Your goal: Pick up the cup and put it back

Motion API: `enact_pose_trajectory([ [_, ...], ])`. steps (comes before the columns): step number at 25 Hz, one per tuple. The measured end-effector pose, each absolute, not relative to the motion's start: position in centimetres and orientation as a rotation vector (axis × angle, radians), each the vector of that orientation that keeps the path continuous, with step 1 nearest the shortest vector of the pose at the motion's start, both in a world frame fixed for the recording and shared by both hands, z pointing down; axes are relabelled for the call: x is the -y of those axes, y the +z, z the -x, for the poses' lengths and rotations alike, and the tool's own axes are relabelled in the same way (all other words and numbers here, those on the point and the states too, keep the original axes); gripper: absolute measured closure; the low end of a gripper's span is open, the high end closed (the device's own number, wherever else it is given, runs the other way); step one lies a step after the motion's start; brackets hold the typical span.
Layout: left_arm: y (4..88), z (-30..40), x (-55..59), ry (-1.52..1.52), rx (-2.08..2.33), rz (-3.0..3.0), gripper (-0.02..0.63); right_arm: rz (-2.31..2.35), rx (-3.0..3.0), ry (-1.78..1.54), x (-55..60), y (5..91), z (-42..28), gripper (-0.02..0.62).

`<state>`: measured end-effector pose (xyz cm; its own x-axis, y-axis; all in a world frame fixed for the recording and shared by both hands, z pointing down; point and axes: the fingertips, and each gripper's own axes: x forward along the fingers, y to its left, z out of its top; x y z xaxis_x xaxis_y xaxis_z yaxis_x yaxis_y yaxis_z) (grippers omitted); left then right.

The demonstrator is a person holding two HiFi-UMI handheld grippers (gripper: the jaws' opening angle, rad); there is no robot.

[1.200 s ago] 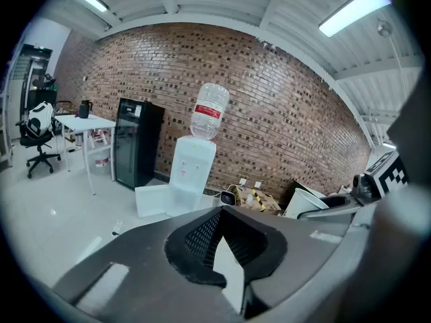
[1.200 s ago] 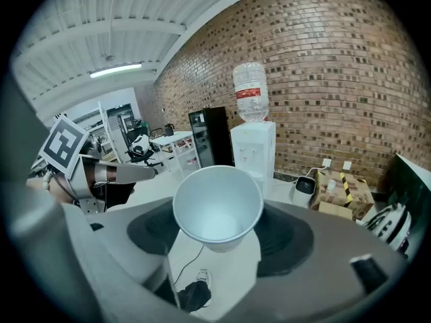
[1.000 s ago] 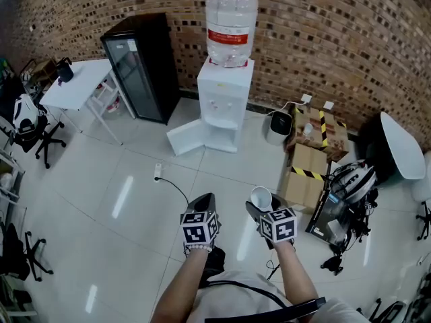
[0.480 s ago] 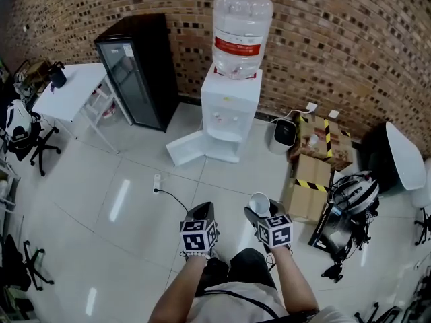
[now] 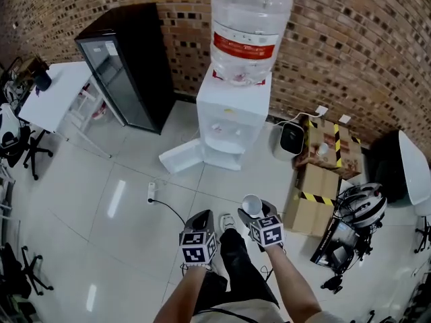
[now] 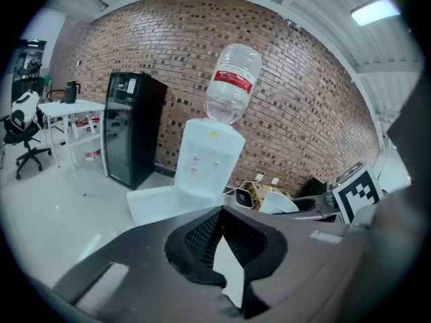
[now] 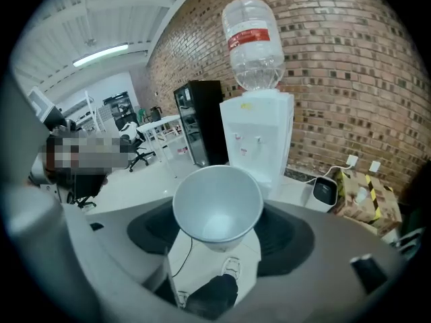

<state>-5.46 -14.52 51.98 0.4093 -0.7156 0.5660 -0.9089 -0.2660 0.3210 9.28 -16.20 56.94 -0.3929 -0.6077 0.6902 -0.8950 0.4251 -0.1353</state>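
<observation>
white cup (image 7: 217, 207) sits upright between the fingers (image 7: 303, 241) of your right gripper (image 7: 219, 237), with its open mouth up and nothing inside. the fingers press on its lower wall from both sides and stand fairly wide apart because the cup fills the gap. seen from your head, the cup is a white ring just past the marker cube, over pale floor tiles (image 5: 101, 200).

your left gripper (image 6: 225, 247) holds nothing. its fingers meet at the tips, with only a thin sliver of floor showing between them. it hangs just left of the right gripper's fingers, apart from the cup.

well ahead of both sets of fingers, a white water dispenser (image 5: 234, 113) stands against a brick wall (image 5: 350, 39), a large clear bottle (image 5: 250, 29) upturned on top. ahead and to the left of the fingers is a black glass-door fridge (image 5: 121, 66). ahead and to the right are cardboard boxes (image 5: 322, 150) with yellow and black tape. below the cup, under the right fingers, your shoe (image 7: 232, 268) and dark trouser leg (image 7: 209, 298) show.
</observation>
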Motion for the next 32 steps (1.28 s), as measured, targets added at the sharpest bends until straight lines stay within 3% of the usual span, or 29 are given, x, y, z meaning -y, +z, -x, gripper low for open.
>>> enact_pose_trajectory([
  [7,60.6,4.8,23.5,0.483,1.366,-2.069,0.603,-1.232,2.116,0.682,26.4,67.3,-8.9,0.259],
  [21,86.8,5.2,34.9,0.48,1.349,-2.084,0.604,-1.286,2.094,0.596,41.1,93.8,-9.3,0.259],
  [32,99.2,4.1,41.0,0.467,1.286,-2.161,0.603,-1.354,2.06,0.546,49.2,107.3,-9.5,0.259],
])
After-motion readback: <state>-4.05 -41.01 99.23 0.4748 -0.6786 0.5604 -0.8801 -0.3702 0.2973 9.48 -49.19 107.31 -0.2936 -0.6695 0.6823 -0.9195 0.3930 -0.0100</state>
